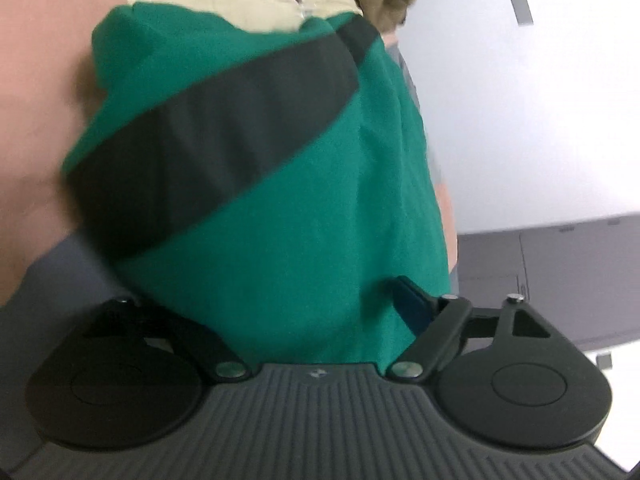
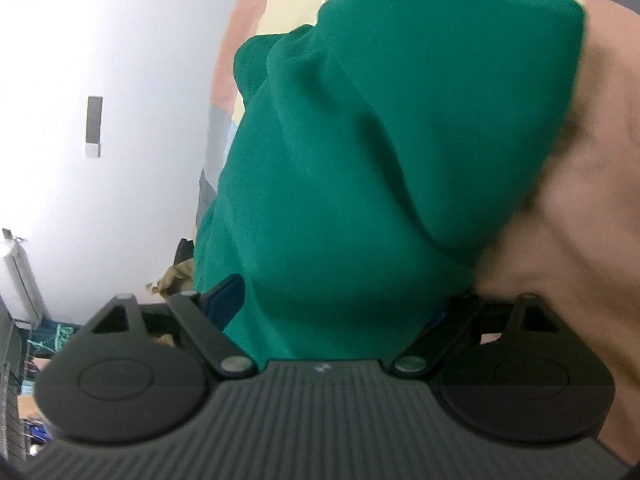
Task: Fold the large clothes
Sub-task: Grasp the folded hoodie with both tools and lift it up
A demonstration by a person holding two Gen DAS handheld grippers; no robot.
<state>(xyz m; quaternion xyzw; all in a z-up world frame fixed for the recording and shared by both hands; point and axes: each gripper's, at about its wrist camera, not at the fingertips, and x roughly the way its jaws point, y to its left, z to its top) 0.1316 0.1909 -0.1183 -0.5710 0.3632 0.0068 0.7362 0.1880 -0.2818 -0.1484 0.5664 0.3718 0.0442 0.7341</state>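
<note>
two wide-spread grippers flank one green garment with a dark band, lying on a pink sheet. left gripper and right gripper: cloth between the fingers; grip unclear.

Garment bunched between my left gripper's spread jaws, bedsheet beneath it, cabinet off right.

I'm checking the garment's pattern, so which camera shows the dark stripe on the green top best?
The left wrist view. There the dark stripe runs slantwise across the green top, in plain sight though slightly blurred. The right wrist view shows only plain green cloth, with no stripe visible.
</note>
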